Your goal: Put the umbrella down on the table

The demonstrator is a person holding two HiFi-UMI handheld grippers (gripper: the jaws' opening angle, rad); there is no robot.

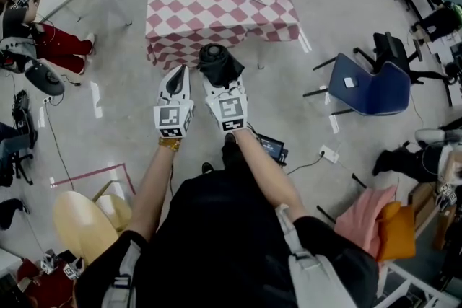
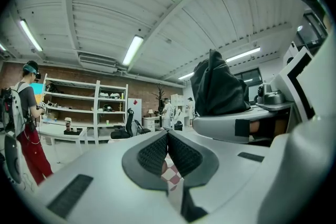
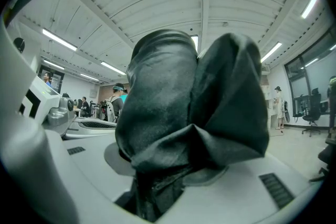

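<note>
One grip only, the right tool (image 1: 217, 85) clamping the umbrella (image 1: 221, 63) and the left tool (image 1: 177, 77) closed empty, so releasing short of the desk (image 1: 203, 5) drops it.

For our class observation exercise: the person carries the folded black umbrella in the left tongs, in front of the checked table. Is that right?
No: the folded black umbrella is in the right tongs, as the right gripper view shows; the left tongs are shut and empty. It is in front of the checked table.
</note>
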